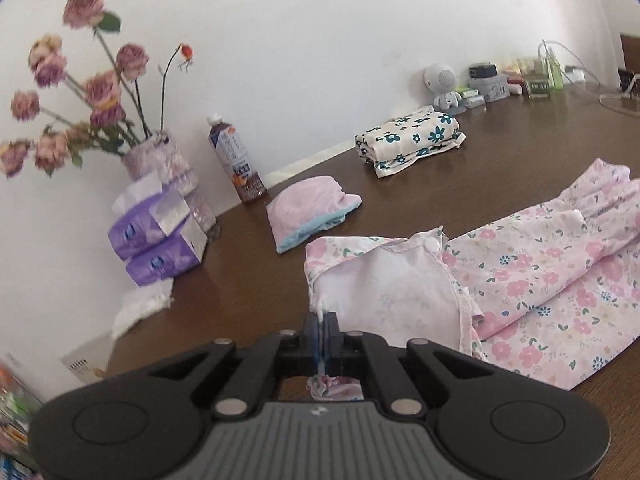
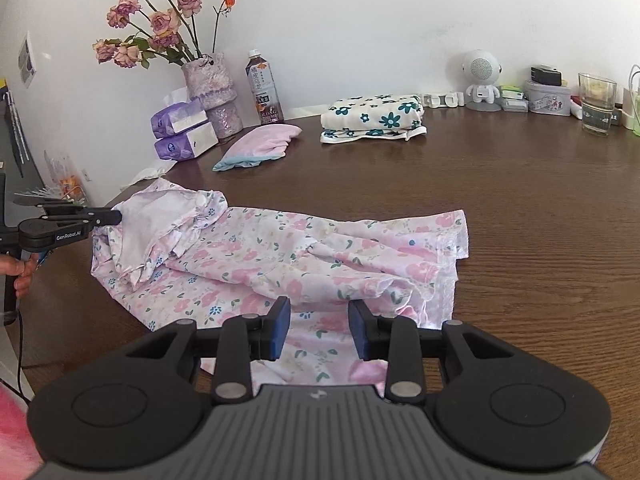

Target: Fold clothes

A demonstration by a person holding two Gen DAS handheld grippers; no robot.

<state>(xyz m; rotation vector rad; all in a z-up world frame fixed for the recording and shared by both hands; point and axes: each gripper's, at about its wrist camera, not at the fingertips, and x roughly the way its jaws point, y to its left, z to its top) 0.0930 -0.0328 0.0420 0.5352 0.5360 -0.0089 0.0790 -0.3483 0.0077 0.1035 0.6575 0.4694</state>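
Our vase [image 2: 208,80] holds dried roses [image 2: 154,20]; tissue packs [image 2: 182,130] sit beside it; our left gripper [image 1: 323,322] pinches the pink floral garment [image 2: 280,264]; our right gripper [image 2: 319,330] hovers over it, jaws wide.

Colours and patterns of the items on the dark brown wood-grain table [image 2: 520,208]

The garment [image 2: 280,264] is printed with pink flowers, small blue flowers and green leaves on pale pink, its turned-out inner face being near white. The folded cloth [image 2: 374,118] is patterned with teal flowers on cream. The small bundle [image 2: 260,146] is coloured pink with a light blue edge. The tissue packs [image 2: 182,132] are shown in purple and white, and the vase [image 2: 212,88] in mottled lilac, with dusty pink roses [image 2: 156,24]. Blue pads are fitted to the black right gripper [image 2: 319,330].
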